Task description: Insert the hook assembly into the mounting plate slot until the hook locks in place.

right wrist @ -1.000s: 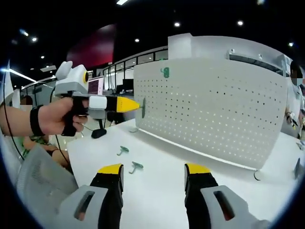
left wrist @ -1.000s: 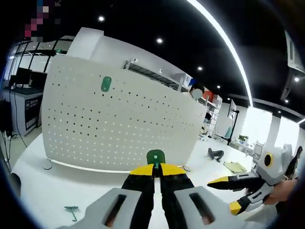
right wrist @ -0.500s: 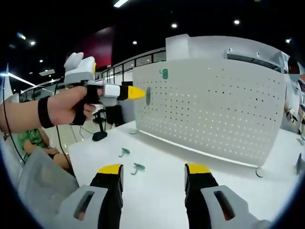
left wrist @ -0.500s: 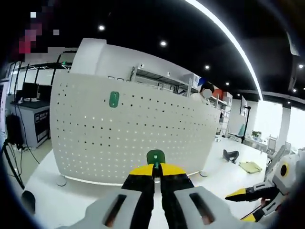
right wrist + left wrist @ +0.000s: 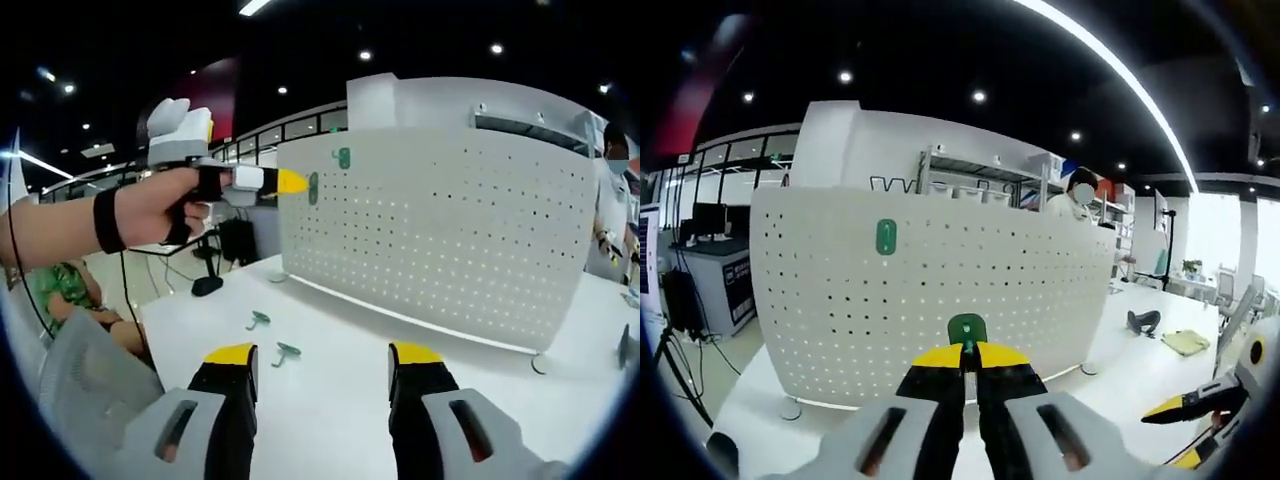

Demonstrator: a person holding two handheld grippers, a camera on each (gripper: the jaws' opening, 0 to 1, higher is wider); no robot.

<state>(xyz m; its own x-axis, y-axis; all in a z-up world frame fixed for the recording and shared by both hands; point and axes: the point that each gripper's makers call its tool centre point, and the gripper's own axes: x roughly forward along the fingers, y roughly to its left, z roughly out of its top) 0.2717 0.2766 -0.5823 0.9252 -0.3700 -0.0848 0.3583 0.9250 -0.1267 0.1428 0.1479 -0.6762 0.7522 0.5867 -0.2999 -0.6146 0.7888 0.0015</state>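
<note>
The left hand-held gripper (image 5: 965, 352) is seen clenched on a green hook (image 5: 966, 329), whose rounded head stands out just beyond the yellow jaw tips in the left gripper view. Straight ahead of those tips a white perforated mounting plate (image 5: 1020, 290) is stood upright on the white worktop (image 5: 1120, 375), and a second green hook (image 5: 886, 238) is already seated in the plate, above and to the left of the held one. In the right gripper view the same left hand-held gripper is gripped by a person's hand (image 5: 160, 205) wearing a dark wrist strap, and the held hook is shown near the plate's upper left corner, just below the seated hook; whether it touches the plate cannot be told. The right hand-held gripper (image 5: 322, 357) is held released, with its jaws set well apart and nothing between them, low over the worktop. Beyond its left jaw two loose green hooks (image 5: 285, 351) are laid on the worktop, near each other and apart from the plate's foot. At the far right of the left gripper view the right hand-held gripper's yellow tips are visible beside the plate.
</note>
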